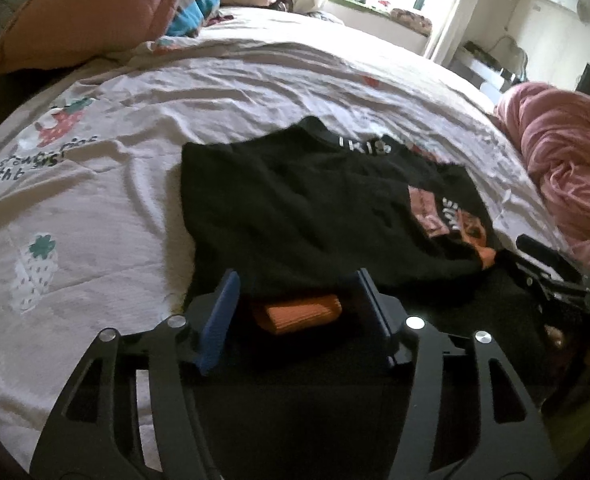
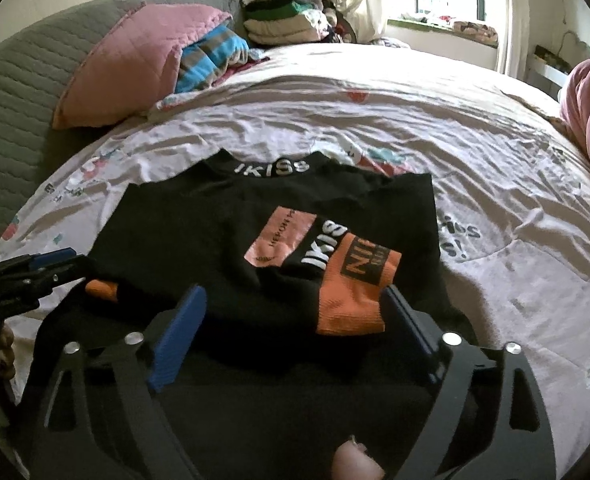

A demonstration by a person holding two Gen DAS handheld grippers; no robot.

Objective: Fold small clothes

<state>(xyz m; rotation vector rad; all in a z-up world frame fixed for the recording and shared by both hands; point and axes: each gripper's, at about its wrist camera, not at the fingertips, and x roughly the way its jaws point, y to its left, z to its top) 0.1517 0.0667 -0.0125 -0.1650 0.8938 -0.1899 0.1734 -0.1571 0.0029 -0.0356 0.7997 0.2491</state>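
A small black top with white "IKISS" lettering and orange cuffs lies partly folded on the bed sheet. My left gripper is open at the top's near edge. One orange cuff lies between its blue pads without touching them. My right gripper stands wide open over the same black top. The other orange cuff lies between its jaws, close to the right finger. Each gripper also shows at the edge of the other's view: the left gripper and the right gripper.
A pink pillow and a blue striped cloth lie at the head of the bed by the grey headboard. A pile of folded clothes sits behind them. A pink blanket is bunched at the right edge.
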